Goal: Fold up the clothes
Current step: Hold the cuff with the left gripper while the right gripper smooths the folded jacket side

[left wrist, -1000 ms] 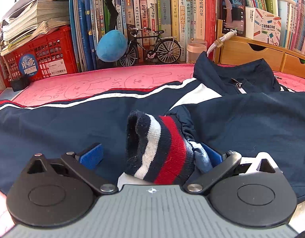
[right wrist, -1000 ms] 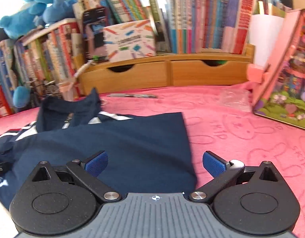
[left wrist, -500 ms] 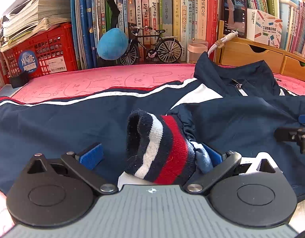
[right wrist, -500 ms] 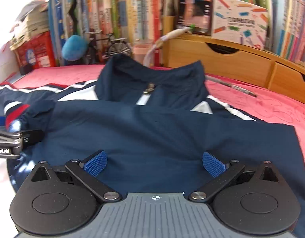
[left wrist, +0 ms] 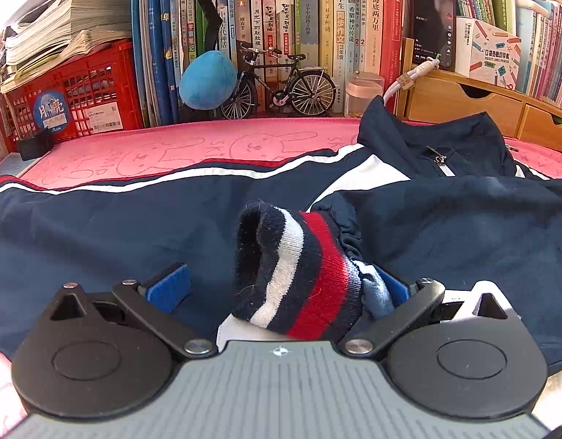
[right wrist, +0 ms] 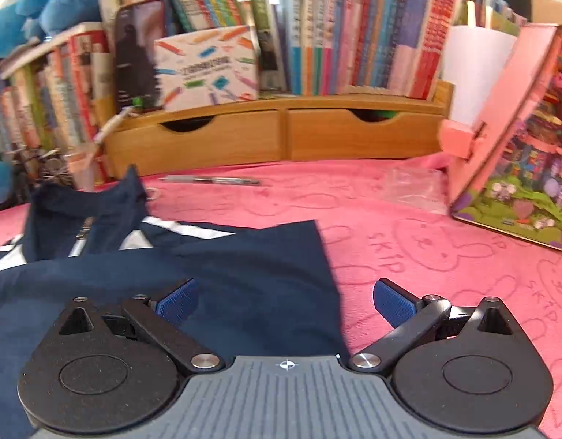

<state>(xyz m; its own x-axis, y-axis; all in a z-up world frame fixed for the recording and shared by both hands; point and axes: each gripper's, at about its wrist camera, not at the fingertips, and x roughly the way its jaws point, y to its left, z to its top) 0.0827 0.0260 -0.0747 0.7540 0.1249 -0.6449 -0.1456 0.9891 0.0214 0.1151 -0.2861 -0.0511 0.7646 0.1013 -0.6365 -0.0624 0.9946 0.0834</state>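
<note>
Striped cuff (left wrist: 299,274) only in left view

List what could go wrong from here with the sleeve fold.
1. The striped knit cuff stands loosely between the open fingers of the left tool, touching only the right pad, so closing may catch just an edge and slip.
2. The right tool hangs open over the navy jacket's hem edge; a grab may miss the fabric.
3. Dragging cloth could snag the pen lying near the collar.

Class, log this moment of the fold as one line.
left tool: open, striped cuff between fingers | right tool: open above navy jacket | fold unfinished
</note>
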